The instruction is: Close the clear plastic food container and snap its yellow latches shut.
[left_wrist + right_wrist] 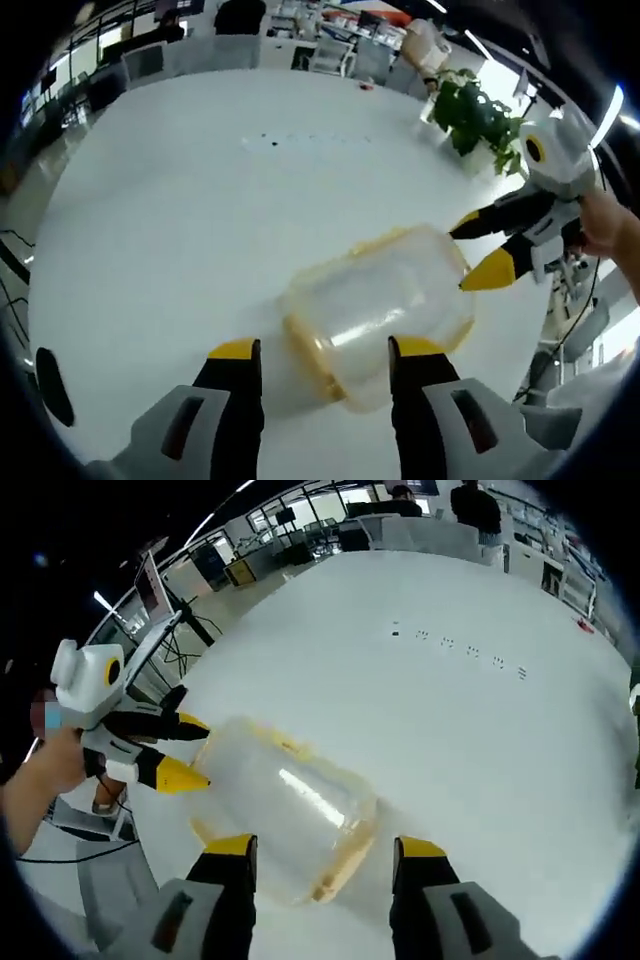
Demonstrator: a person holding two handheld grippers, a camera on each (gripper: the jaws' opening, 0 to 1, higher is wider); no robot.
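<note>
Item: clear container [385, 305] on white worktop [180, 220], between my spread left tool [325, 350] and spread right tool [325, 845] — risk: light tub skates away when a yellow latch [310, 360] gets pushed.

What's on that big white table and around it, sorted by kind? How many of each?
Clear food containers: 1
Handheld grippers: 2
Potted plants: 1
Total: 4
</note>
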